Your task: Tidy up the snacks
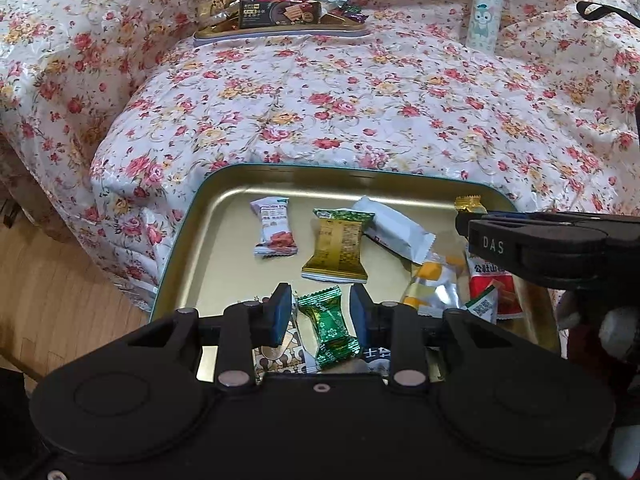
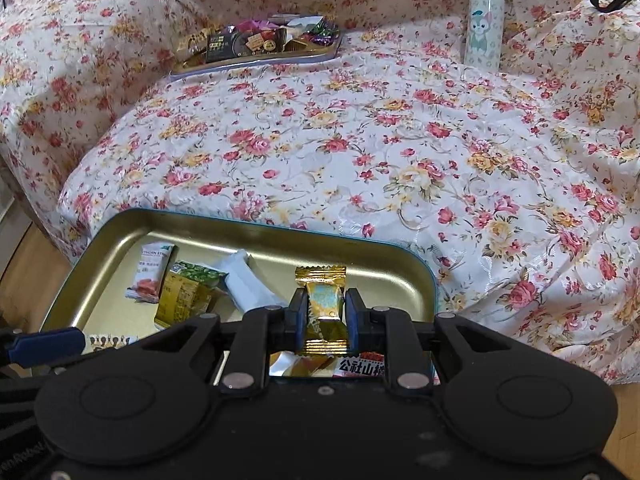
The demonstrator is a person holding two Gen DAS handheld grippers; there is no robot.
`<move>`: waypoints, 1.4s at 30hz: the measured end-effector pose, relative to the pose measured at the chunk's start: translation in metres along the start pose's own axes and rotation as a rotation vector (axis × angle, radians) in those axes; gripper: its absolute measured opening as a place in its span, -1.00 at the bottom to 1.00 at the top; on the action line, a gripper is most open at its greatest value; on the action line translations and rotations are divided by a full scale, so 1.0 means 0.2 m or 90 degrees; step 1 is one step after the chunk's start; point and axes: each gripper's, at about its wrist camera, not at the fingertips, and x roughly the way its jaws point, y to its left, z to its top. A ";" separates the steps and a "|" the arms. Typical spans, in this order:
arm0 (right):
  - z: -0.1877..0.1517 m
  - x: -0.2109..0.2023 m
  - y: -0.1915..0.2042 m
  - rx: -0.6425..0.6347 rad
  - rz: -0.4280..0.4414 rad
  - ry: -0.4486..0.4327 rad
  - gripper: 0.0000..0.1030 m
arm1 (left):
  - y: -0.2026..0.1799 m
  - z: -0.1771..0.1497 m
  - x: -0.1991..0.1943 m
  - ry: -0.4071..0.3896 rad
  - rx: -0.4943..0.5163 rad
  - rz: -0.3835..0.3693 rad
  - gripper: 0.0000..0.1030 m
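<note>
Here, right gripper (image 2: 323, 312) clamping gold candy (image 2: 325, 308), tin rim (image 2: 256, 222) beyond

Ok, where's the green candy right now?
In the left wrist view, the green candy sits between the open fingers of the left gripper, at the near edge of the gold tray, just below the gold packet.

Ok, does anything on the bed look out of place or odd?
Only the bottle: it's no snack, and it stands propped against the bedding behind both trays. The near tray's snacks lie jumbled, unsorted.
</note>
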 end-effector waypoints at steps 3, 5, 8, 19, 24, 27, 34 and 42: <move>0.00 0.01 0.00 0.000 -0.001 0.001 -0.57 | 0.00 0.00 0.00 0.001 -0.001 0.000 -0.21; 0.00 0.01 0.00 0.001 -0.002 -0.001 -0.57 | 0.00 0.00 0.00 0.001 -0.002 0.002 -0.21; 0.01 0.00 0.00 0.002 -0.002 -0.005 -0.57 | 0.00 0.00 0.00 0.000 -0.002 0.003 -0.21; -0.02 -0.21 0.02 -0.002 -0.002 -0.049 -0.47 | 0.01 0.01 -0.03 -0.021 -0.005 0.015 -0.22; -0.05 -0.35 0.02 0.000 -0.002 -0.059 -0.14 | 0.03 0.01 -0.04 -0.031 -0.005 0.013 -0.22; -0.09 -0.42 0.02 -0.004 -0.003 -0.061 -0.08 | 0.03 0.01 -0.05 -0.036 -0.002 0.013 -0.21; -0.17 -0.51 0.03 0.000 -0.014 -0.048 0.04 | 0.06 0.00 -0.07 -0.040 -0.004 0.017 -0.21; -0.22 -0.51 0.08 -0.010 -0.018 -0.036 0.04 | 0.06 -0.03 -0.08 -0.042 -0.004 0.027 -0.21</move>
